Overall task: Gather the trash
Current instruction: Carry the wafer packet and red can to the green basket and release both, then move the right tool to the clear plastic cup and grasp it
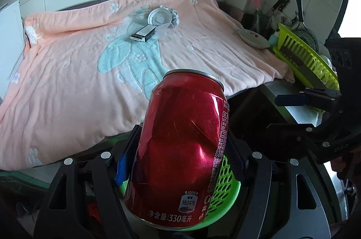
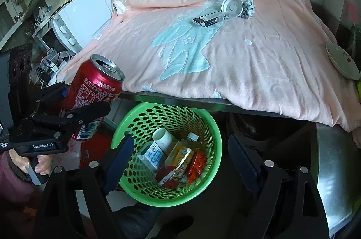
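My left gripper (image 1: 182, 144) is shut on a dented red soda can (image 1: 180, 148), held upright in the air left of and above the green mesh basket (image 2: 126, 126); the can also shows in the right wrist view (image 2: 97, 90). The basket stands on the floor below the counter edge and holds a white cup, cartons and a red wrapper. My right gripper (image 2: 180, 153) is open and empty above the basket. On the pink towel (image 1: 67, 85), far side, lie a dark box (image 1: 143, 33), a white lid (image 1: 159, 17), a clear plastic cup (image 1: 164, 30) and crumpled paper (image 1: 174, 15).
A white bowl (image 1: 252, 38) sits at the towel's right edge beside a yellow-green dish rack (image 1: 302, 58) with knives and a pan behind. A white appliance (image 2: 83, 13) and cables stand left of the counter. A steel counter edge (image 2: 334, 171) runs at right.
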Demonstrator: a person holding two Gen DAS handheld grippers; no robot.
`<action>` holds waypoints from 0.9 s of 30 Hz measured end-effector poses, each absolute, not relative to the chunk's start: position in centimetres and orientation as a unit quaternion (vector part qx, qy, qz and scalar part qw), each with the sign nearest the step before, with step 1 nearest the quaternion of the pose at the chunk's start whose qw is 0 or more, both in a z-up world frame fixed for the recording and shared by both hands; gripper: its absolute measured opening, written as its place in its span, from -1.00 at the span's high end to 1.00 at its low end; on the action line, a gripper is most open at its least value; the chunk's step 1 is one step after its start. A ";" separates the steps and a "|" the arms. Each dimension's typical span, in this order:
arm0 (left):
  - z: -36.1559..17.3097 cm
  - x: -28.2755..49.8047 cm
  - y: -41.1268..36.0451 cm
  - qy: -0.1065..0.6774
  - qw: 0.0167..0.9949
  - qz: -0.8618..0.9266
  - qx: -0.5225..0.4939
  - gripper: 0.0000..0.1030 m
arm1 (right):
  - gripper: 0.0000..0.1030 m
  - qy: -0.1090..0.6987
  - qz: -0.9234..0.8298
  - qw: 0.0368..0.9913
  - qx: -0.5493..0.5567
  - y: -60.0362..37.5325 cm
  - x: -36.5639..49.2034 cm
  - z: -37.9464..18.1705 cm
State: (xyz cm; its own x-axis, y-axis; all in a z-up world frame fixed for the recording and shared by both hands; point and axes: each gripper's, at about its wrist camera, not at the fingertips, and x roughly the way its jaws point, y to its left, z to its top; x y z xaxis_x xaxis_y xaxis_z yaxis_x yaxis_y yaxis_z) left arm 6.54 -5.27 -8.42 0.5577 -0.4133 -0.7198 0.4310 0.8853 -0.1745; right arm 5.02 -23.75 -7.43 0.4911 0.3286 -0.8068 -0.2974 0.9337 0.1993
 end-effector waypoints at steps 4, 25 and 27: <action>-9.2 7.1 -5.8 0.416 0.877 -0.242 0.006 -0.41 | -0.60 0.468 0.177 0.866 0.018 -24.1 5.1 -7.1; -6.3 9.8 -0.1 0.396 0.898 -0.189 -0.017 -0.51 | -0.65 0.451 0.164 0.877 -0.003 -24.4 14.2 -3.8; -6.0 10.3 0.6 0.395 0.900 -0.184 -0.018 -0.52 | -0.67 0.451 0.164 0.877 -0.008 -24.6 15.7 -3.7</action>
